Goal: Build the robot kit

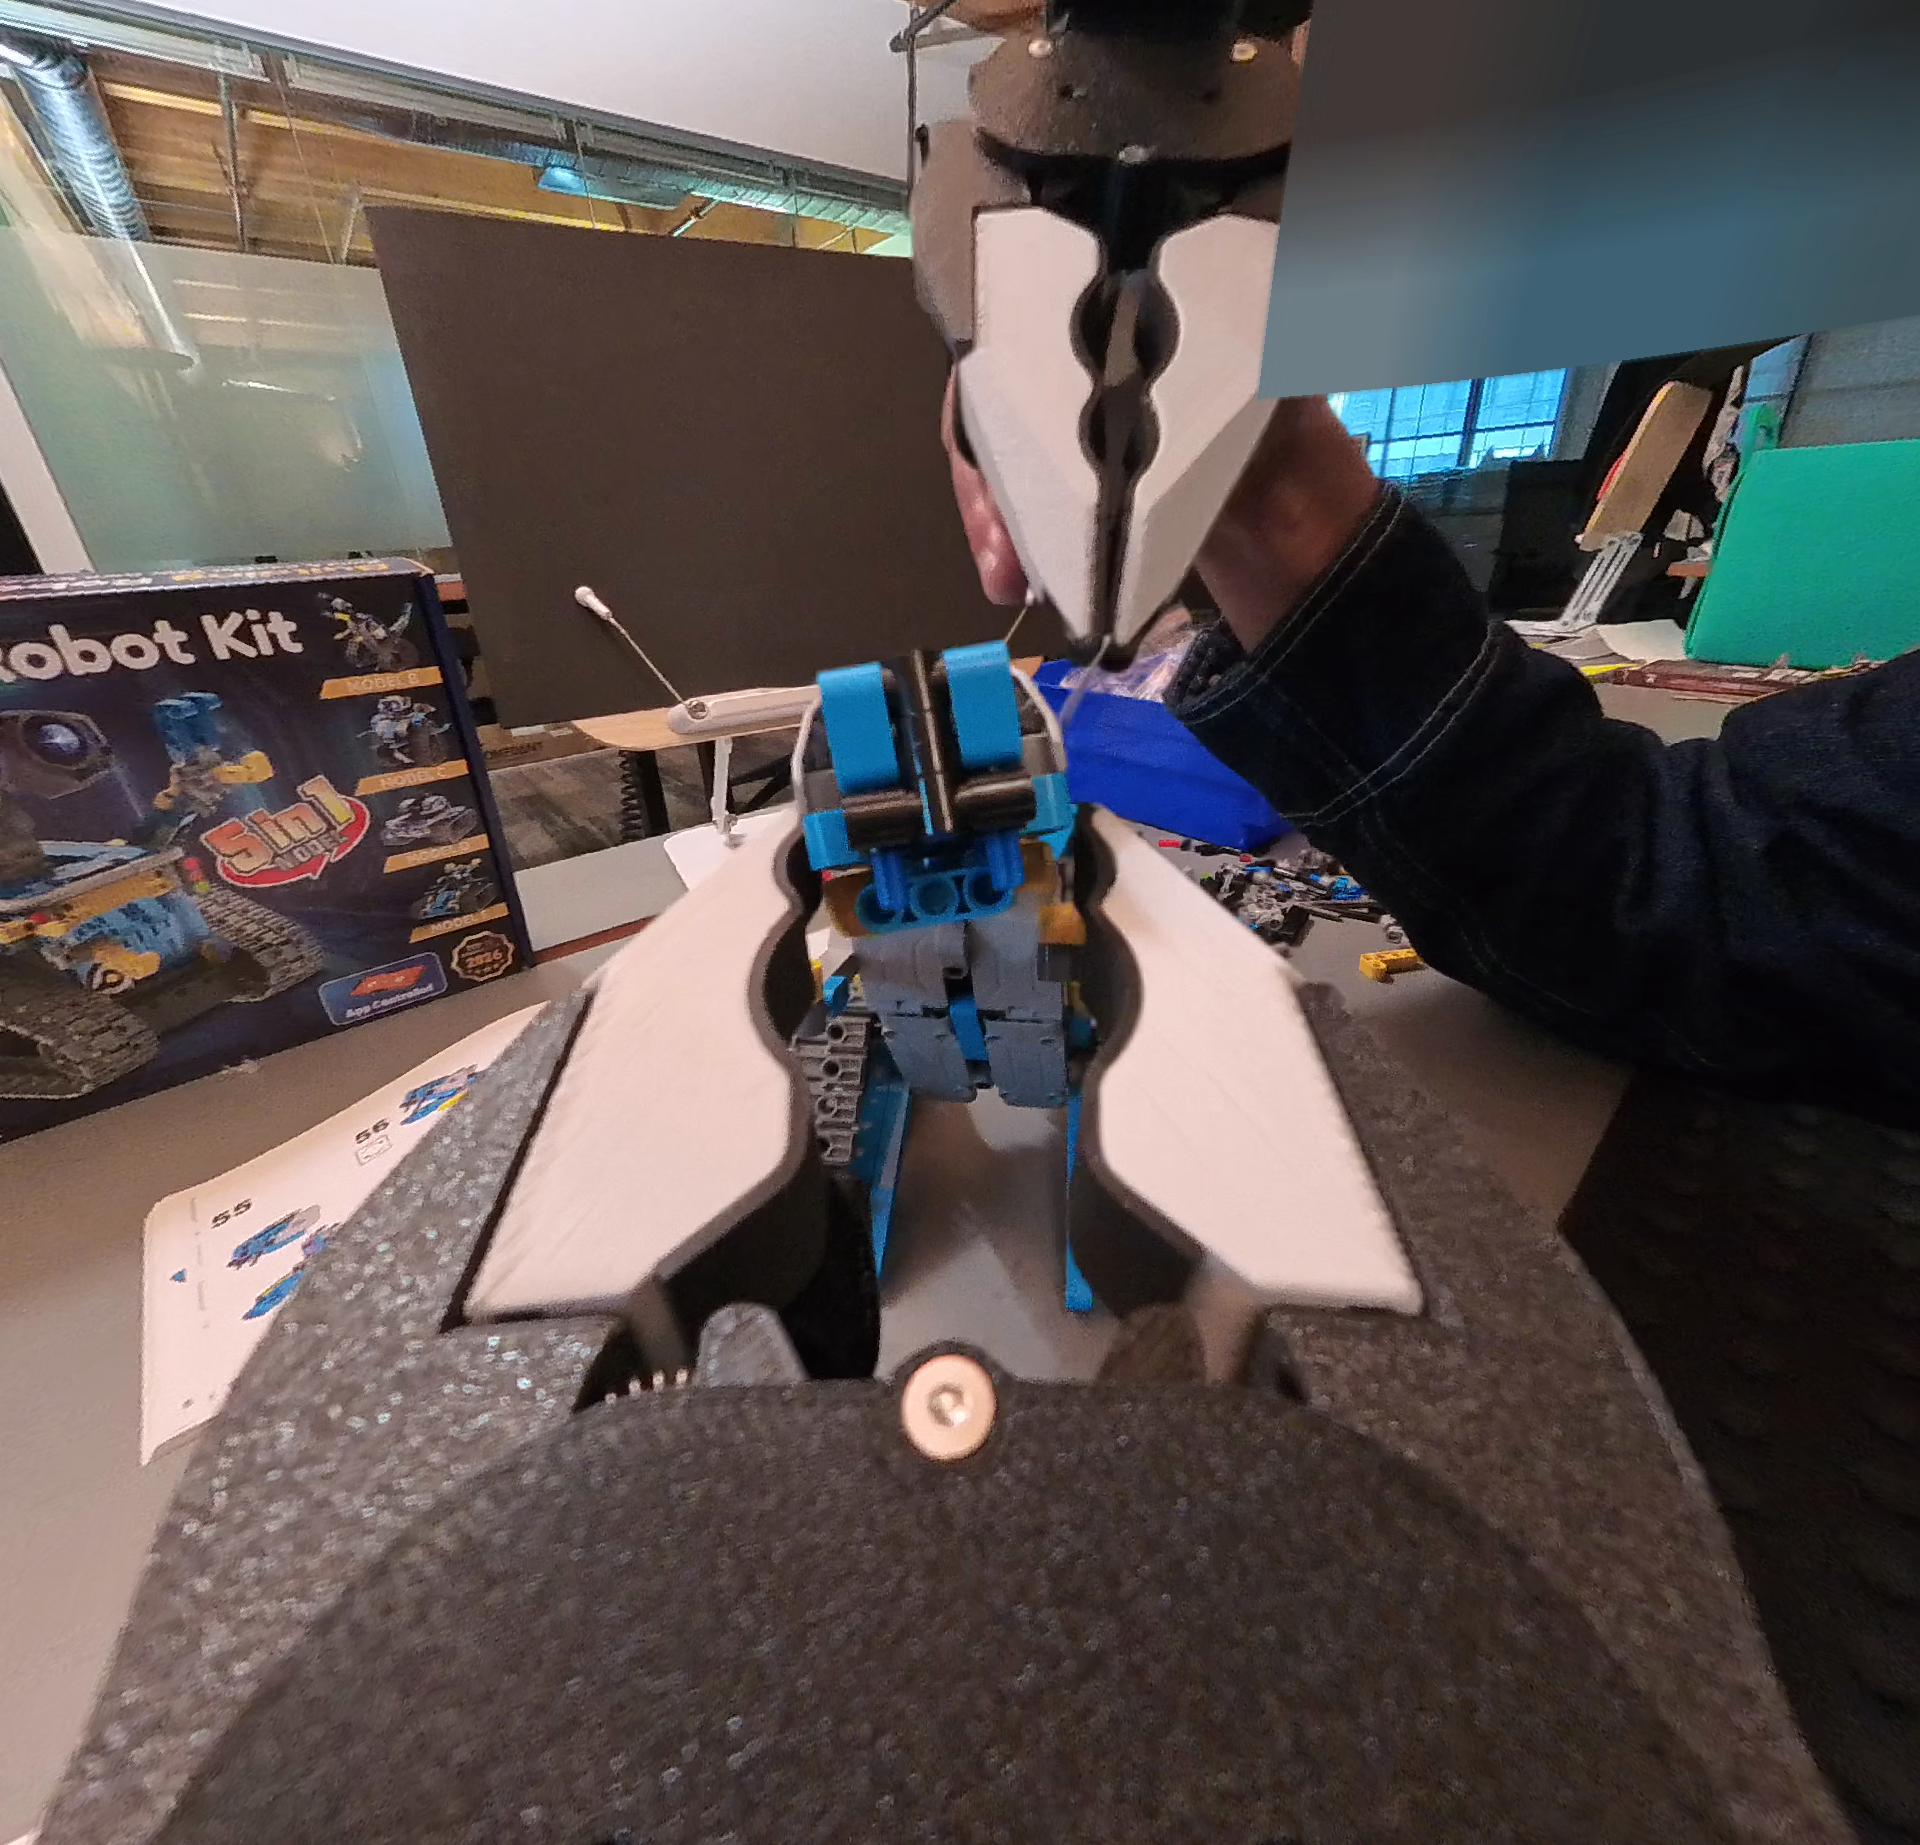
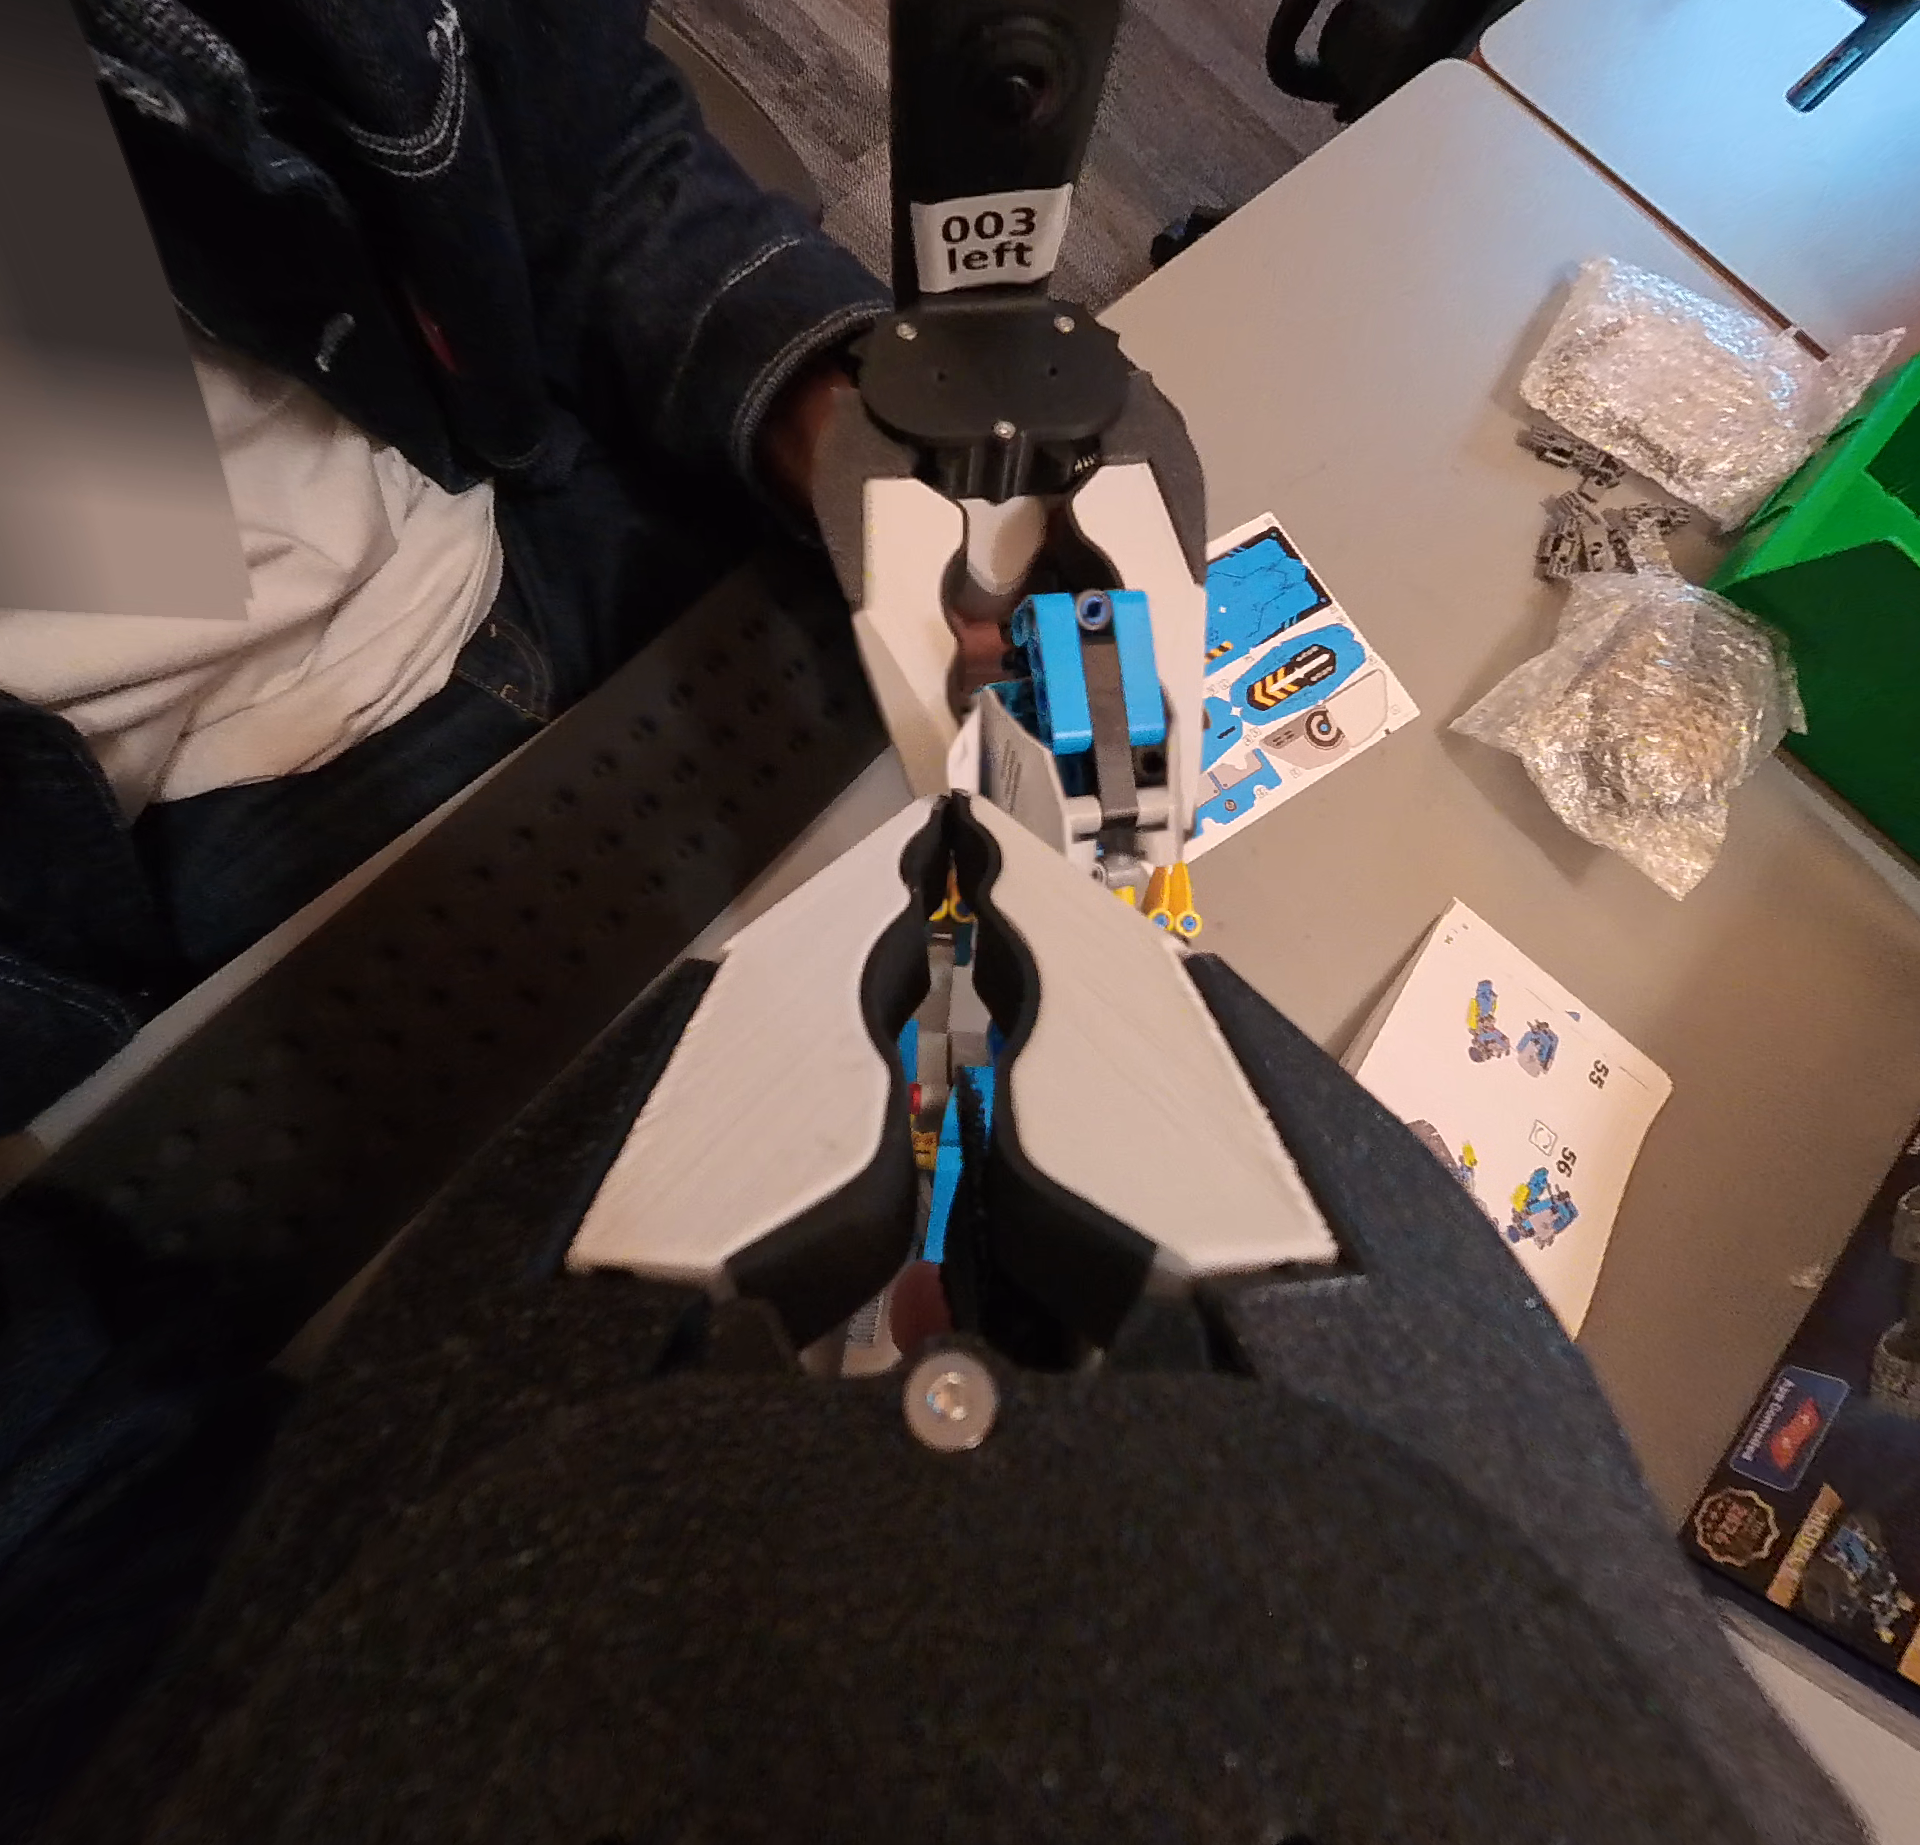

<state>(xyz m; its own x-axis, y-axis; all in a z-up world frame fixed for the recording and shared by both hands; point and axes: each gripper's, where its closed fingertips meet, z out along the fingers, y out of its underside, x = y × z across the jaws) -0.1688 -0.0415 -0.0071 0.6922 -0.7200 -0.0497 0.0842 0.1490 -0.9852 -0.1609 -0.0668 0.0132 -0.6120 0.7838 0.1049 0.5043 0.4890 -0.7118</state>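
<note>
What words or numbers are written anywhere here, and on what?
I don't quote writing; these bear it:
Dark kit box: large print, legible.
Instruction sheet: small numbers.
White sticker on the left hand-held gripper, which grips the brick model.
Sticker sheet: too small.

Kit box (image 1: 239, 839), dark printed front, stands upright on grey table (image 1: 62, 1213), left side. Open instruction booklet (image 2: 1507, 1099) lies flat near box. Blue sticker sheet (image 2: 1299, 673) flat on table. Two clear bags of small parts (image 2: 1631, 715) beside green bin (image 2: 1860, 590). Loose grey pieces (image 2: 1590, 517) between bags. Black panel (image 1: 675, 465) upright behind table.
</note>
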